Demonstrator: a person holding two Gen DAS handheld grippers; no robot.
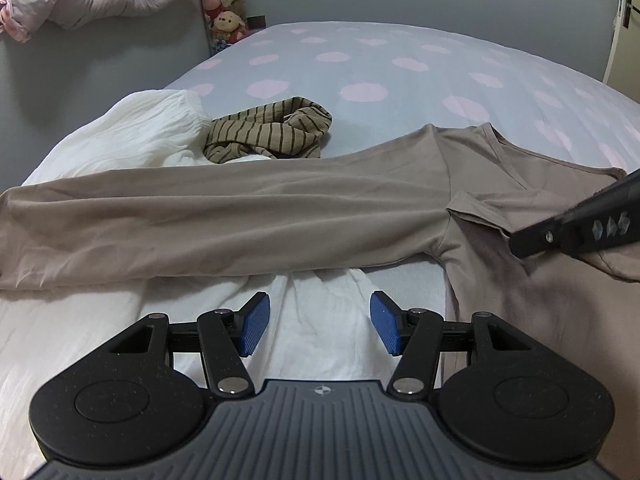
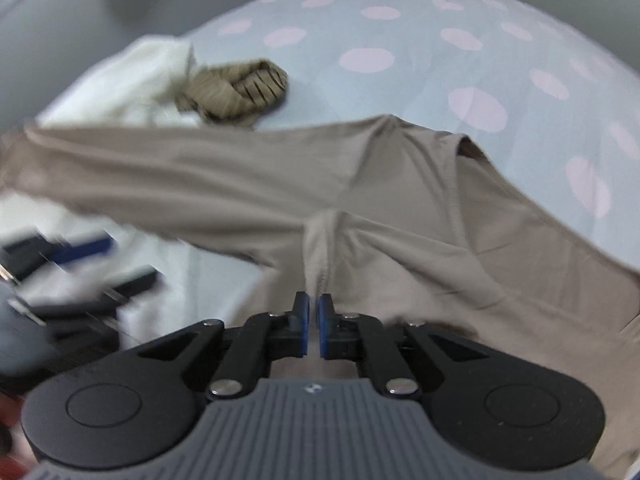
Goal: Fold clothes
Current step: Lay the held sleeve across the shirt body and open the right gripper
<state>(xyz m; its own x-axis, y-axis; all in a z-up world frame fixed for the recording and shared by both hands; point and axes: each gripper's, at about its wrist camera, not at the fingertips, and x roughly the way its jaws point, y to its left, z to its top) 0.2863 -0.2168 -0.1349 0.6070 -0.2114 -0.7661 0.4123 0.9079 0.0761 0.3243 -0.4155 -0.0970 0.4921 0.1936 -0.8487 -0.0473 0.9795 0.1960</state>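
**Long-sleeved top, right gripper pinched at the folded cuff**

The bed, spotted sheet, carried everything. On it the taupe long-sleeved top lay flat, neckline toward the far side, body running down toward me on the right. Its one spread sleeve stretched straight out to the left, long axis crosswise to both my grippers, passing over a white garment. A striped brown piece sat bunched beyond it, apart from the top.

My right gripper had its jaws nearly together, with a raised fold of the top's cloth at the tips; the other sleeve's cuff lay just ahead of it on the chest. I judged it pinched, though the view was blurred.

My left gripper stood wide apart, nothing between the pads, over the white garment just short of the spread sleeve. It was the nearer hand to that sleeve, so I judged the sleeve fold fell to it.
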